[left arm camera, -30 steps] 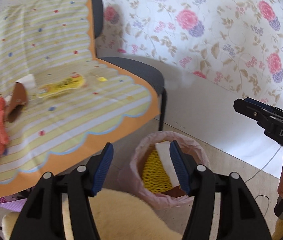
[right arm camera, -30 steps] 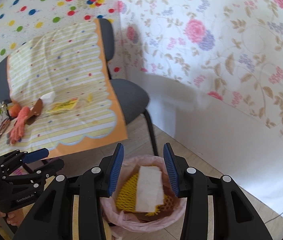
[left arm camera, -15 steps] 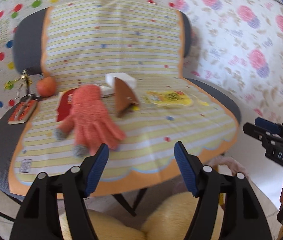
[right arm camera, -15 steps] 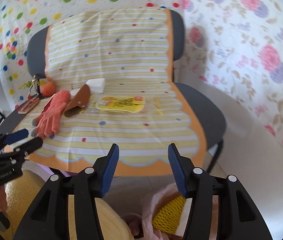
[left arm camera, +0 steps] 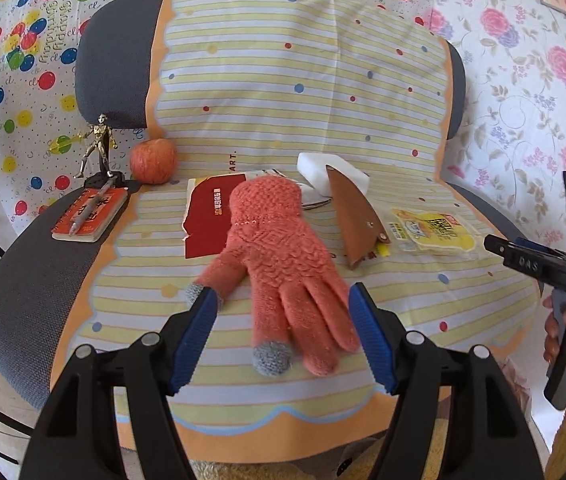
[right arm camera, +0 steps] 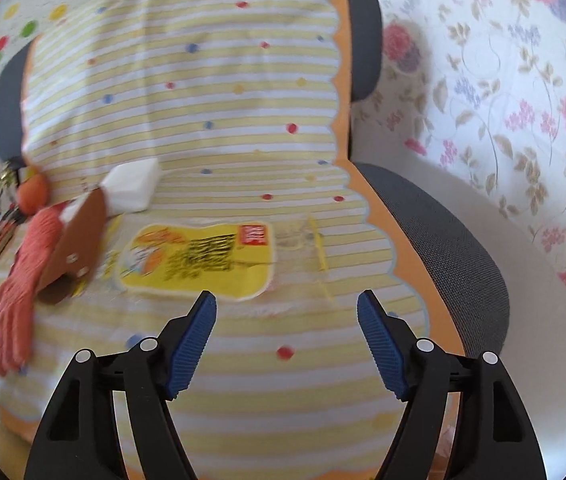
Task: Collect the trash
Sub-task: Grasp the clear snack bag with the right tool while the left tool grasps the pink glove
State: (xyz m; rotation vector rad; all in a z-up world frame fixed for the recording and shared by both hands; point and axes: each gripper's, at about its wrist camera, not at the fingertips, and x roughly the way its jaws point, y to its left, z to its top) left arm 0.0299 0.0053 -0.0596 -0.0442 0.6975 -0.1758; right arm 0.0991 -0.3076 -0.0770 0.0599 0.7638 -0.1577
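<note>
A yellow snack wrapper (right arm camera: 199,258) lies flat on the striped cloth (right arm camera: 203,128) over the chair seat; my right gripper (right arm camera: 286,300) hovers just in front of it, jaws opening, nothing between them. The wrapper (left arm camera: 433,230) also shows at the right in the left wrist view. My left gripper (left arm camera: 281,300) stands open above the fingers of an orange knitted glove (left arm camera: 283,256), not pressing it. A torn red paper (left arm camera: 207,220) lies under the glove's cuff. A white sponge block (left arm camera: 331,174) and a brown leather pouch (left arm camera: 353,216) sit behind it.
An apple (left arm camera: 153,160), a small gold figurine (left arm camera: 97,146) and an orange notebook with a pen (left arm camera: 91,214) stand at the seat's left. The right gripper's body (left arm camera: 539,264), held by a hand, shows at the right edge. Flowered wallpaper (right arm camera: 503,80) lies to the right.
Both grippers swung away from the pink-lined bin on the floor and up to the chair seat. The right jaws widened as they neared the yellow wrapper; the left came over the glove.
</note>
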